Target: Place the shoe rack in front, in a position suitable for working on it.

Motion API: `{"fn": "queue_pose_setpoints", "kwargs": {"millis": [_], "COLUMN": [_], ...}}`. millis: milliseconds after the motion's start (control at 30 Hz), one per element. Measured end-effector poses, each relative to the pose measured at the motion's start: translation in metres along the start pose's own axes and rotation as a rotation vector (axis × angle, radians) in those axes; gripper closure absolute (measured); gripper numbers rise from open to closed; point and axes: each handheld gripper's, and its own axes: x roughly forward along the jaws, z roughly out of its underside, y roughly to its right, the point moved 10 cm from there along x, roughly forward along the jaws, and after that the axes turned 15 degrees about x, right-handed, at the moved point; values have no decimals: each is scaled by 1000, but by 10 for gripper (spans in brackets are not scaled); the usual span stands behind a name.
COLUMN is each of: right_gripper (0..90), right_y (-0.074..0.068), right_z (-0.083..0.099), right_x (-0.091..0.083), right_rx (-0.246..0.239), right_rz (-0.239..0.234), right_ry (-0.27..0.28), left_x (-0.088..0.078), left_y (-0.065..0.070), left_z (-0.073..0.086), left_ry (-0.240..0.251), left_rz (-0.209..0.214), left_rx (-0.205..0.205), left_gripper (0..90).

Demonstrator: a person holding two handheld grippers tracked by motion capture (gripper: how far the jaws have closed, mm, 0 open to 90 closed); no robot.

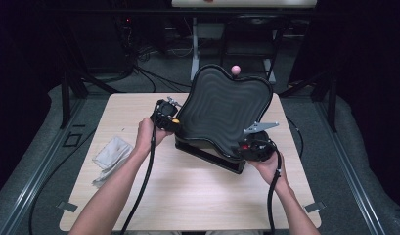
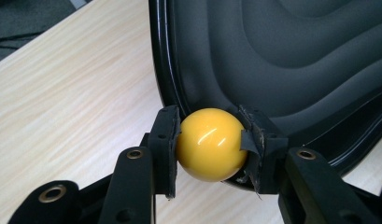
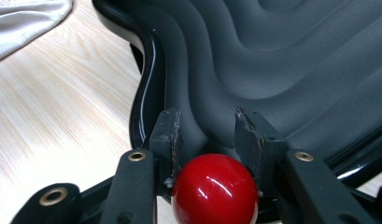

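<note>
Glossy yellow ball (image 2: 210, 144) pinched by left gripper (image 2: 211, 140), red ball (image 3: 215, 189) by right gripper (image 3: 207, 140), beside a rippled black tray (image 1: 222, 112).

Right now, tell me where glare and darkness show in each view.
High view: table lit, surroundings nearly black. Left gripper view: white glints on the yellow ball and tray rim. Right gripper view: bright highlights on the red ball, a glare streak along the rim.

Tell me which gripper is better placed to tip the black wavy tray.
Neither clearly. The left gripper clamps the yellow ball, the right gripper the red ball, at opposite edges of the tray, so probably both together.
</note>
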Motion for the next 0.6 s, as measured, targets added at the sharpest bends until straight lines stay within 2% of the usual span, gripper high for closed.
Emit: {"fn": "queue_pose_setpoints", "kwargs": {"millis": [267, 433, 600], "right_gripper": [612, 614, 617], "right_y": [-7, -10, -14], "right_z": [-1, -4, -6], "right_x": [3, 6, 9], "right_rx": [-18, -21, -26], "right_rz": [-11, -19, -35], "right_ry": [-3, -7, -4], "left_x": [-15, -24, -32], "left_y": [5, 8, 11], "left_z": [20, 31, 42], "left_ry": [4, -7, -9], "left_rz": [-28, -23, -26], "left_rx": [-18, -1, -7], "left_gripper": [598, 597, 596]}}
